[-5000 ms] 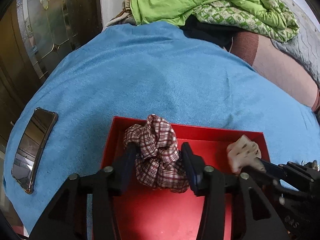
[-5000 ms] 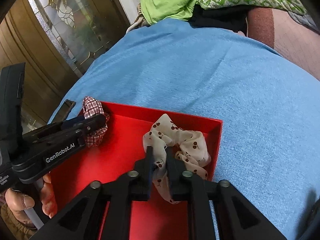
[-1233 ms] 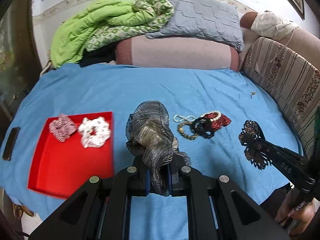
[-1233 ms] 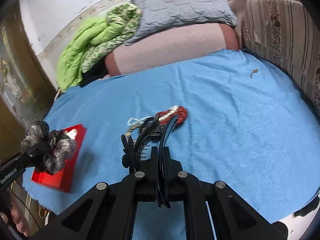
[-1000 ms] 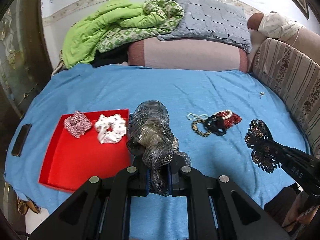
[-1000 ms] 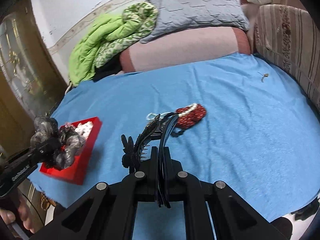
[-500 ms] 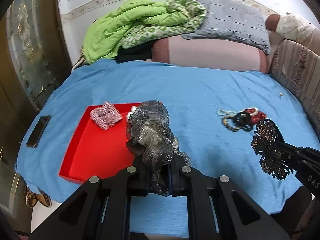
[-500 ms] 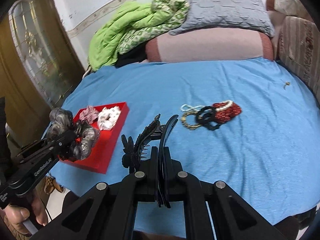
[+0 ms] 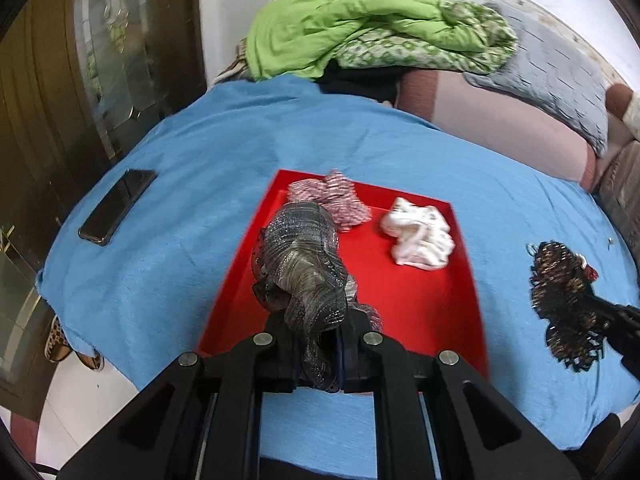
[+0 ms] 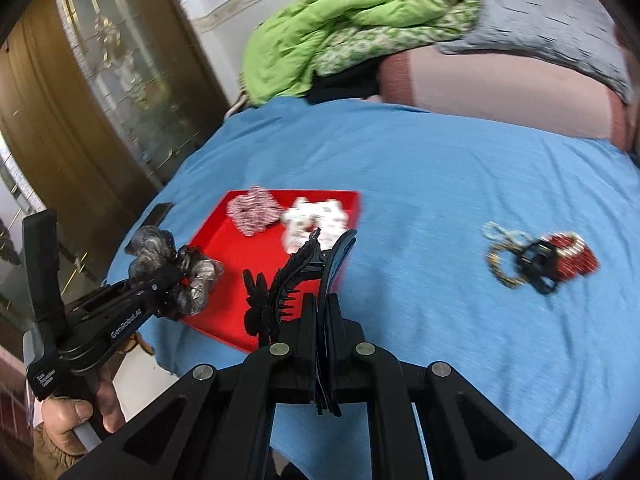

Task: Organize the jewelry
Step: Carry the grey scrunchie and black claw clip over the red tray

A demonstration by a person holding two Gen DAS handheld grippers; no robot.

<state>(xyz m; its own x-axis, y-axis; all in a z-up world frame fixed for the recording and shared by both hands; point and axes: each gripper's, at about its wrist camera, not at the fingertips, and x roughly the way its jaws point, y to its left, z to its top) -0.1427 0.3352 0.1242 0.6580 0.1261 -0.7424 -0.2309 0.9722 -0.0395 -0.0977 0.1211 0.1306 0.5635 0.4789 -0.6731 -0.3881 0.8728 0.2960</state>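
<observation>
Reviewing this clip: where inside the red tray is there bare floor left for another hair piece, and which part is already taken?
The red tray is crowded along its far edge, where the checked scrunchie and the white scrunchie lie. The floor between them and the near edge is bare, most clearly toward the near right corner. The left gripper's grey scrunchie hides part of the near left.

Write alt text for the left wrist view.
The left claw grips a grey scrunchie over a red tray that holds a checked scrunchie and a white one. The tray sits on a blue cloth, a phone to its left.
</observation>
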